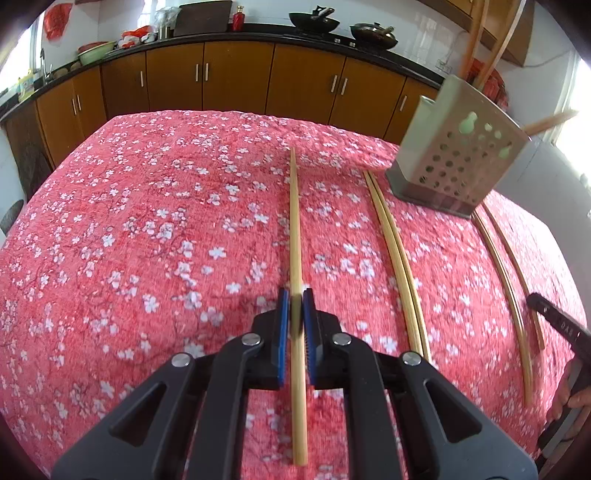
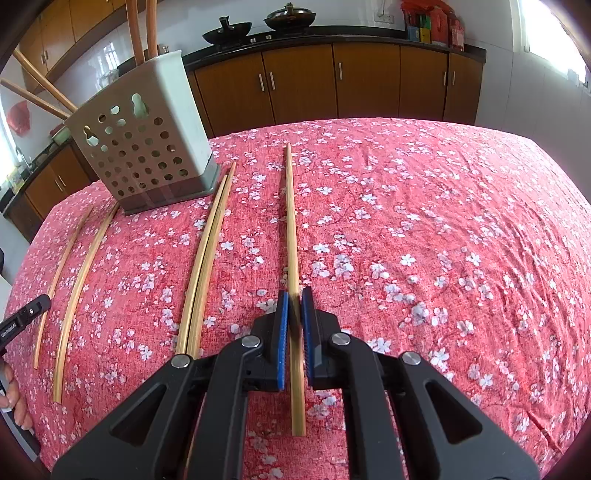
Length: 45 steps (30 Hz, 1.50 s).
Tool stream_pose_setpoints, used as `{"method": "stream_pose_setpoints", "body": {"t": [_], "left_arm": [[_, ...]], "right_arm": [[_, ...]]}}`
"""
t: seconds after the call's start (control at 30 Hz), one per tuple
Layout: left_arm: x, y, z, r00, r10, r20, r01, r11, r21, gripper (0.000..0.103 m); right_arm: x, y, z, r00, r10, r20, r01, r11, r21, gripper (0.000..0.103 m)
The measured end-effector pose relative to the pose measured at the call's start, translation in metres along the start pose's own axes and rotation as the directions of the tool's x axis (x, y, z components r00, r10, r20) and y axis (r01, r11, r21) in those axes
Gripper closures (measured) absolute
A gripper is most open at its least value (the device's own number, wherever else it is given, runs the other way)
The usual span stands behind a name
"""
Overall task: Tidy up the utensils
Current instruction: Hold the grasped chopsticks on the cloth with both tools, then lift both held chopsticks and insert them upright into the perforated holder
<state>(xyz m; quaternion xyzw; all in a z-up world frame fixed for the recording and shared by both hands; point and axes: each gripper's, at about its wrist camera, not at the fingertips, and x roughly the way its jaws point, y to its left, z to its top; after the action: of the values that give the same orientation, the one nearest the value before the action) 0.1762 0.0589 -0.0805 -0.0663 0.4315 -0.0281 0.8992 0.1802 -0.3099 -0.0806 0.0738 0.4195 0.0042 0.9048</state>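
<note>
My left gripper is shut on a bamboo chopstick that runs forward between its blue pads over the red floral tablecloth. My right gripper is shut on another bamboo chopstick the same way. A grey perforated utensil holder stands to the right in the left wrist view, and to the left in the right wrist view, with several chopsticks standing in it. A pair of chopsticks lies between the grippers, also in the right wrist view.
Two more loose chopsticks lie past the holder; they show in the right wrist view too. The tablecloth covers a round-edged table. Brown kitchen cabinets and a counter with woks stand behind.
</note>
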Motion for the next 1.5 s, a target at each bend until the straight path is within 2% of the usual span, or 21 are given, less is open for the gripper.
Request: {"method": "stream_pose_setpoints", "body": {"t": [0.2, 0.4, 0.57, 0.7, 0.9, 1.03, 1.17, 1.2, 1.27, 1.3, 1.4, 1.5], "left_arm": [[-0.001, -0.005, -0.002, 1.0, 0.016, -0.004, -0.016, 0.999, 0.034, 0.095], [-0.034, -0.004, 0.01, 0.995, -0.024, 0.095, 0.021, 0.999, 0.031, 0.095], [-0.071, -0.008, 0.032, 0.974, -0.058, 0.218, 0.056, 0.998, 0.015, 0.095], [-0.097, -0.012, 0.049, 0.953, -0.075, 0.295, 0.071, 0.997, 0.023, 0.095], [-0.117, -0.018, 0.063, 0.938, -0.105, 0.33, 0.098, 0.994, 0.037, 0.095], [-0.134, -0.029, 0.071, 0.927, -0.148, 0.345, 0.13, 0.989, 0.074, 0.095], [-0.154, -0.043, 0.079, 0.907, -0.199, 0.372, 0.167, 0.979, 0.117, 0.095], [-0.161, -0.049, 0.082, 0.897, -0.218, 0.385, 0.18, 0.975, 0.132, 0.095], [-0.173, -0.058, 0.088, 0.879, -0.246, 0.408, 0.2, 0.968, 0.153, 0.095], [-0.18, -0.065, 0.093, 0.866, -0.262, 0.427, 0.211, 0.964, 0.165, 0.095], [-0.195, -0.08, 0.11, 0.829, -0.289, 0.478, 0.228, 0.956, 0.183, 0.095], [-0.202, -0.092, 0.128, 0.797, -0.303, 0.523, 0.243, 0.953, 0.181, 0.095]], "right_arm": [[-0.005, -0.003, -0.001, 1.0, 0.007, 0.017, -0.007, 1.0, 0.017, 0.096], [-0.047, -0.009, 0.006, 0.986, 0.046, 0.161, -0.051, 0.998, 0.028, 0.096], [-0.083, -0.01, 0.022, 0.957, 0.065, 0.283, -0.077, 0.997, 0.032, 0.096], [-0.098, -0.01, 0.03, 0.942, 0.069, 0.329, -0.084, 0.996, 0.031, 0.096], [-0.105, -0.011, 0.037, 0.93, 0.081, 0.359, -0.103, 0.994, 0.043, 0.096], [-0.123, -0.005, 0.049, 0.908, 0.131, 0.397, -0.152, 0.988, 0.021, 0.096], [-0.156, 0.007, 0.069, 0.86, 0.223, 0.46, -0.239, 0.971, -0.023, 0.096], [-0.162, 0.009, 0.072, 0.848, 0.241, 0.473, -0.256, 0.966, -0.033, 0.096], [-0.182, 0.017, 0.083, 0.807, 0.281, 0.519, -0.292, 0.954, -0.064, 0.096], [-0.189, 0.019, 0.086, 0.793, 0.29, 0.536, -0.299, 0.952, -0.073, 0.096], [-0.21, 0.033, 0.104, 0.729, 0.31, 0.611, -0.31, 0.944, -0.109, 0.096], [-0.215, 0.043, 0.118, 0.679, 0.3, 0.67, -0.299, 0.946, -0.121, 0.096]]}}
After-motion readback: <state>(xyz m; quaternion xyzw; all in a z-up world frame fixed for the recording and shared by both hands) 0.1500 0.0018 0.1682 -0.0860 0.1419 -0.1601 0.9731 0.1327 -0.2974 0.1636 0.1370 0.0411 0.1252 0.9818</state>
